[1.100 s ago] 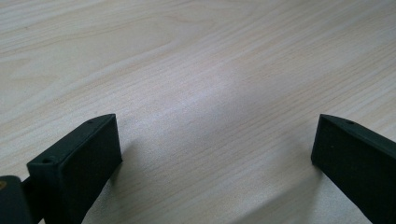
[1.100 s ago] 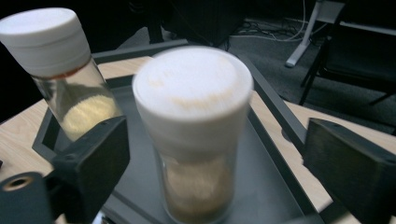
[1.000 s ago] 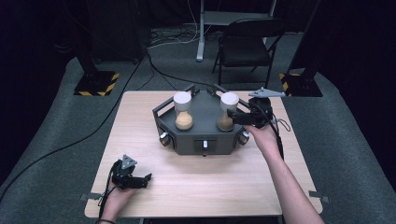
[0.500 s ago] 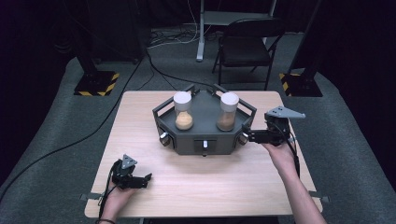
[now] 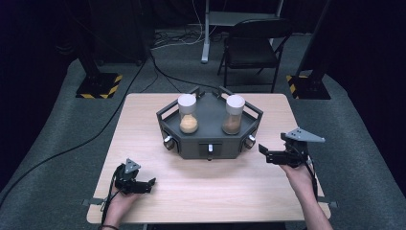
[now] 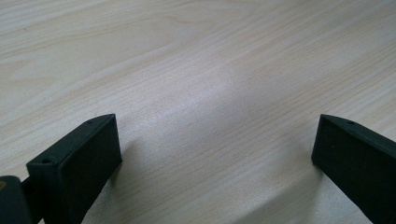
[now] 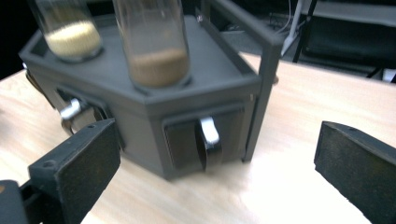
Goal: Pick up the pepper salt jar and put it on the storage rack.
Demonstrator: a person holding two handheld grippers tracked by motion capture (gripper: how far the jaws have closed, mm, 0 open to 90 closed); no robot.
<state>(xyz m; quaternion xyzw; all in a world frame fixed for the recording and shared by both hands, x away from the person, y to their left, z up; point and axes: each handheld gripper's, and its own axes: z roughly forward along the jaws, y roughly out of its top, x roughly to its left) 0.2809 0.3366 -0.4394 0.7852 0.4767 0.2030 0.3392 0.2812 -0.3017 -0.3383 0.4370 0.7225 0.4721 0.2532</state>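
Backing off the dark drawer stand (image 5: 209,125), the right gripper (image 5: 271,154) hangs wide open and empty beside it | brown-filled jar (image 5: 233,115) stays seated on top, apparently delivered | left gripper (image 5: 143,184) open, resting on the table (image 5: 206,196) | side drawer handle (image 7: 208,135) looks next.

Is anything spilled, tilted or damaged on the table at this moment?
Nothing stands out. Both jars stand upright in the dark tray, contents inside, nothing spilled on the table. The drawer handle facing the right gripper looks intact. The left gripper rests open, holding nothing.
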